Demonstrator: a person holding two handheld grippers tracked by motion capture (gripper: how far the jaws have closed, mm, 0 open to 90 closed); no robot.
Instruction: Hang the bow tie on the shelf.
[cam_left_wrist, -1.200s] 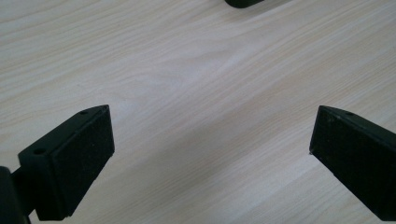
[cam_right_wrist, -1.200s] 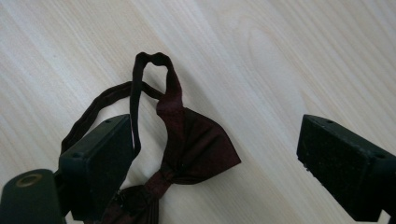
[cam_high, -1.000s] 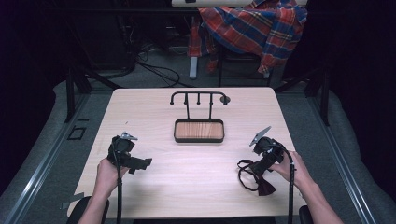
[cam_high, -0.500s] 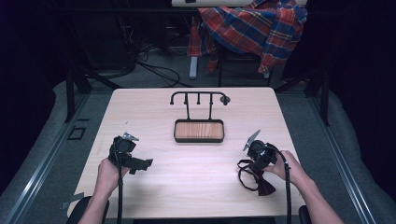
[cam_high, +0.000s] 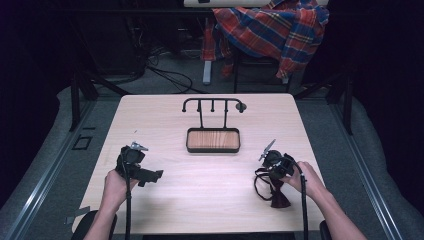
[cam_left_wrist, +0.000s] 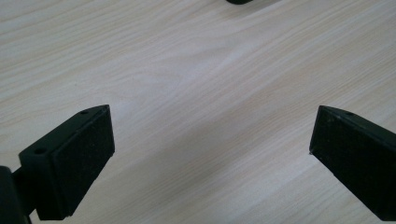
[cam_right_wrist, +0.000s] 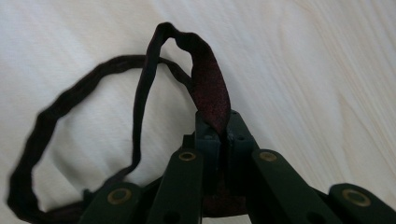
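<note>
A dark red necktie (cam_high: 279, 197) lies on the light wooden table (cam_high: 210, 200) near the front right, its thin band curled into a loop (cam_right_wrist: 56, 116). My right gripper (cam_high: 269, 174) sits low over it. Its jaws have just been closing and now pinch a raised fold of the tie (cam_right_wrist: 210, 88) between the pads; the right gripper (cam_right_wrist: 223, 128) is shut on it. My left gripper (cam_high: 152, 176) hovers over bare table at the front left. In the left gripper view the left gripper (cam_left_wrist: 210, 154) stands wide open with nothing between its fingers (cam_left_wrist: 79, 154).
A black hook rack (cam_high: 212, 104) rises from a wooden tray base (cam_high: 212, 140) at the table's middle, behind both grippers. A plaid cloth (cam_high: 272, 27) hangs over a chair beyond the far edge. Cables run across the floor behind the table.
My right gripper has sunk slightly and shifted left onto the tie, and its jaws have closed on a fold. The left hand has not moved.
</note>
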